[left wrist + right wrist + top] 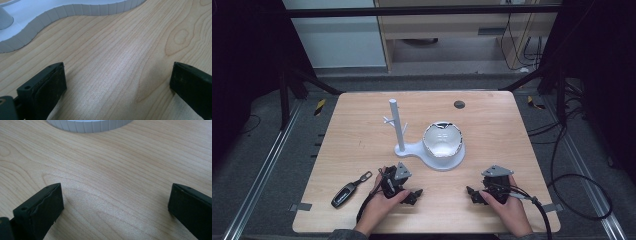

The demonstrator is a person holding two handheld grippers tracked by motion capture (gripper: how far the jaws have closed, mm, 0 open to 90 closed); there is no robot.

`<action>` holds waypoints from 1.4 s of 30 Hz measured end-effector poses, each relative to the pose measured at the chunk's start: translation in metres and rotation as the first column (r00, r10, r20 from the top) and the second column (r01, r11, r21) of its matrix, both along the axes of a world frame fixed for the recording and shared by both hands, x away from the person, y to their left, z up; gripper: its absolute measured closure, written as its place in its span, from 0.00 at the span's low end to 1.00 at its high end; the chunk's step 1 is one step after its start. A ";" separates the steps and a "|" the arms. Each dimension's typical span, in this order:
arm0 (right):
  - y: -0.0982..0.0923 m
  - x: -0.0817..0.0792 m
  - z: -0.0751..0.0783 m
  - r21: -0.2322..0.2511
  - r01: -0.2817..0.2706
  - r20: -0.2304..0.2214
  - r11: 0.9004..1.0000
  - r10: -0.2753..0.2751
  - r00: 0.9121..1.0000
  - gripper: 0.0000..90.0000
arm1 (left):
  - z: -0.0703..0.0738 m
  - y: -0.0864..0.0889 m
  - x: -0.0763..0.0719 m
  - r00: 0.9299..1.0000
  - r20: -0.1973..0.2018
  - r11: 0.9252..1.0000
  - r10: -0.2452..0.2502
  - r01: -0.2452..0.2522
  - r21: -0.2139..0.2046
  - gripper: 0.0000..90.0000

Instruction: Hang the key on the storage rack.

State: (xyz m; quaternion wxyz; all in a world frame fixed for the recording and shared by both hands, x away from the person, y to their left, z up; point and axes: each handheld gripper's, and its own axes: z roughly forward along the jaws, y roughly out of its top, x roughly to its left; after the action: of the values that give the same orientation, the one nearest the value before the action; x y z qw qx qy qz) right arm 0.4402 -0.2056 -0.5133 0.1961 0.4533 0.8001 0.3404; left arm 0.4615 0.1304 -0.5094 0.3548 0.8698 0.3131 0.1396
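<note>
Fob [346, 194] lay left of the left gripper [408, 192], light, rigid, slick; best pinched across its flat body. Both grippers, right [476, 194] included, rested with jaws spread, empty.

From my seat, the left gripper [411, 194] rests under the person's left hand [382, 202], which covers its rear body, and both forearms run off the bottom edge. In the left gripper view both black jaws are cut by the lower edge, and ahead and to the left of them the white stand base [62, 12] runs off the top, its post only a stub at the corner. Ahead of the right gripper [115, 202] I get just a sliver of that ribbed rim. The key fob [346, 194], out beyond the left gripper, is too small for me to read its buttons. I can't tell what lies inside the bowl [442, 140].
</note>
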 end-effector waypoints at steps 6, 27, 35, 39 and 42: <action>0.000 0.000 0.000 0.001 -0.002 -0.001 1.000 0.002 1.000 0.01 | 0.007 0.000 0.003 1.000 -0.007 1.000 -0.004 0.004 0.013 0.05; 0.000 0.000 0.000 0.000 0.000 0.000 1.000 0.000 1.000 0.00 | 0.071 0.040 0.025 0.985 -0.168 0.929 0.026 0.038 0.367 0.06; 0.000 0.001 0.000 0.001 -0.001 -0.002 1.000 0.001 1.000 0.00 | 0.079 0.058 0.032 0.976 -0.208 0.919 0.062 0.025 0.393 0.10; 0.000 0.001 0.000 0.002 -0.001 -0.003 1.000 0.001 1.000 0.00 | 0.084 0.066 0.037 0.970 -0.230 0.907 0.085 0.020 0.420 0.09; 0.000 0.001 0.000 0.002 -0.001 -0.002 1.000 0.001 1.000 0.00 | 0.086 0.073 0.041 0.960 -0.259 0.896 0.109 0.018 0.444 0.08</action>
State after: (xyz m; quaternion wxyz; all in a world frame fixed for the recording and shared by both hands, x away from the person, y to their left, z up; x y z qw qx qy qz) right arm 0.4413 -0.2058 -0.5133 0.1946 0.4534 0.8004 0.3406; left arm 0.5026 0.2034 -0.4232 0.0975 0.9308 0.3402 0.0920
